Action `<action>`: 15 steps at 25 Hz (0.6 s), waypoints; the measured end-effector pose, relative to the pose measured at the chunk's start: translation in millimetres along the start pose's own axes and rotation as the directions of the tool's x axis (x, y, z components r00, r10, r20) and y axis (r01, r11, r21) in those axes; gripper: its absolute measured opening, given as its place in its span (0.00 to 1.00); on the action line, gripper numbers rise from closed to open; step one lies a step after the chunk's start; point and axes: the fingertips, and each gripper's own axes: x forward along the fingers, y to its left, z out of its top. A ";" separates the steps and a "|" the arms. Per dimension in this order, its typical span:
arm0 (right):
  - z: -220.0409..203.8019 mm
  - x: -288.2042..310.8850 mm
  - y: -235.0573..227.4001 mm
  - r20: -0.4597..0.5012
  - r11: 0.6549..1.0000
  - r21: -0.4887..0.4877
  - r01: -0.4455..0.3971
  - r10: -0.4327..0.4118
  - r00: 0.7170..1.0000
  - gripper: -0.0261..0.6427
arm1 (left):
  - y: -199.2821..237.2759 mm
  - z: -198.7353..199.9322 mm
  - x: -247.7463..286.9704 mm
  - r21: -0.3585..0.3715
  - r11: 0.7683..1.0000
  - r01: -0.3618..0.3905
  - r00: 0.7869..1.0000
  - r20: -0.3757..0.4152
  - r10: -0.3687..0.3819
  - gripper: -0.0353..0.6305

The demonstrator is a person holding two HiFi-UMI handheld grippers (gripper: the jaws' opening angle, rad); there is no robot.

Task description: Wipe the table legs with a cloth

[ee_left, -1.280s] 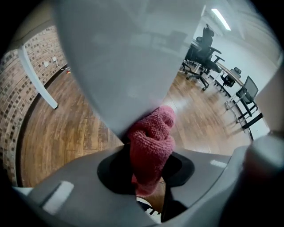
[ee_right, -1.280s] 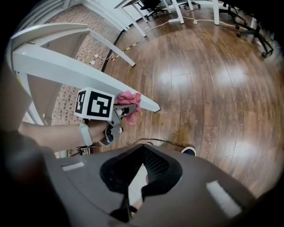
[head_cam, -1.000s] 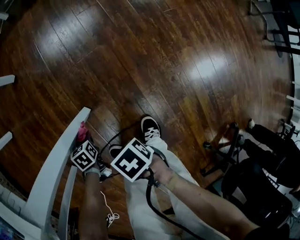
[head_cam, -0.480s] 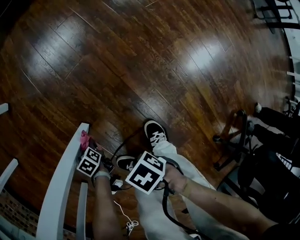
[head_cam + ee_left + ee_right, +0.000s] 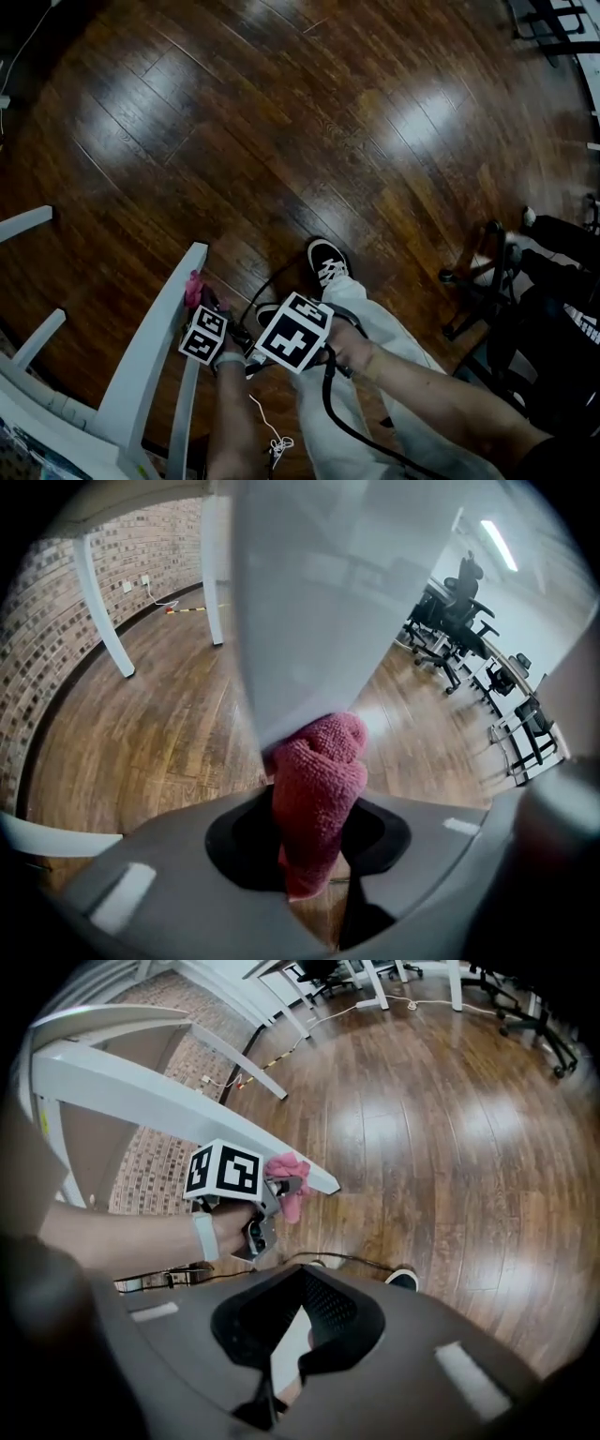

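the left tool (image 5: 200, 302) is clenched on a pink cloth (image 5: 317, 785), a folded wad that sticks out past its tips and presses against the slanted white counter leg (image 5: 155, 349) straight ahead of it. in the left gripper view the leg fills the space above and beyond the cloth, and the cloth touches its lower edge. the right tool (image 5: 298, 1330) is squeezed closed with nothing in it; it hangs just beside the left tool, on the side away from the leg, pointing steeply down at the dark wooden floor (image 5: 328, 122). below the right tool are a white trouser leg (image 5: 380, 333) and a black shoe (image 5: 327, 261). a black cable (image 5: 328, 412) loops back from the right tool. far ahead of the left tool stand office chairs (image 5: 452, 600), and off to its left runs a brick wall (image 5: 52, 630).
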 end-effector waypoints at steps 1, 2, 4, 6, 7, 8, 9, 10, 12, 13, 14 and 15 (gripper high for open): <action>4.3 -7.3 7.4 0.015 1.000 -0.006 -0.001 0.001 1.000 0.04 | -2.5 5.1 -13.3 0.001 1.000 0.002 1.000 0.007 -0.002 0.24; 7.8 -16.1 15.5 0.031 1.000 -0.010 -0.005 0.005 0.999 0.04 | -5.3 9.4 -27.9 0.003 1.000 0.002 1.000 0.012 -0.002 0.24; 10.8 -36.0 33.8 0.061 1.000 -0.012 -0.016 0.016 0.998 0.04 | -11.7 16.5 -60.7 0.011 1.000 0.003 1.000 0.022 -0.003 0.24; 8.2 -53.7 52.1 0.075 1.000 -0.010 -0.019 0.020 0.997 0.04 | -19.7 24.9 -95.7 0.019 1.000 0.010 0.999 0.038 -0.011 0.24; 5.2 -61.2 60.4 0.077 1.000 -0.010 -0.017 0.017 0.997 0.04 | -24.1 30.4 -113.4 0.018 1.000 0.017 0.999 0.049 -0.018 0.24; 1.1 -68.3 68.1 0.078 1.000 -0.011 -0.012 0.013 0.997 0.04 | -29.1 36.9 -131.2 0.015 1.000 0.026 0.998 0.062 -0.027 0.24; -4.5 -75.4 75.5 0.079 1.000 -0.012 -0.007 0.008 0.997 0.04 | -34.6 44.1 -149.5 0.013 0.999 0.036 0.997 0.075 -0.037 0.24; -12.1 -83.1 83.2 0.078 1.000 -0.012 -0.003 0.004 0.997 0.04 | -40.7 51.6 -168.5 0.012 0.999 0.046 0.995 0.089 -0.047 0.24; -32.6 -101.3 100.7 0.072 1.000 -0.006 0.002 -0.001 0.997 0.04 | -52.7 66.7 -208.8 0.016 0.998 0.066 0.991 0.114 -0.068 0.24; -43.6 -111.0 110.5 0.071 1.000 -0.001 0.004 -0.004 0.998 0.04 | -56.6 75.0 -229.3 0.021 0.997 0.074 0.989 0.128 -0.076 0.24; -54.0 -120.5 120.1 0.070 1.000 0.006 0.007 -0.007 0.998 0.04 | -59.1 83.5 -248.9 0.024 0.997 0.080 0.986 0.144 -0.083 0.24; -63.9 -129.7 128.8 0.070 1.000 0.011 0.013 -0.013 0.997 0.04 | -61.4 91.1 -267.2 0.024 0.996 0.088 0.983 0.159 -0.090 0.24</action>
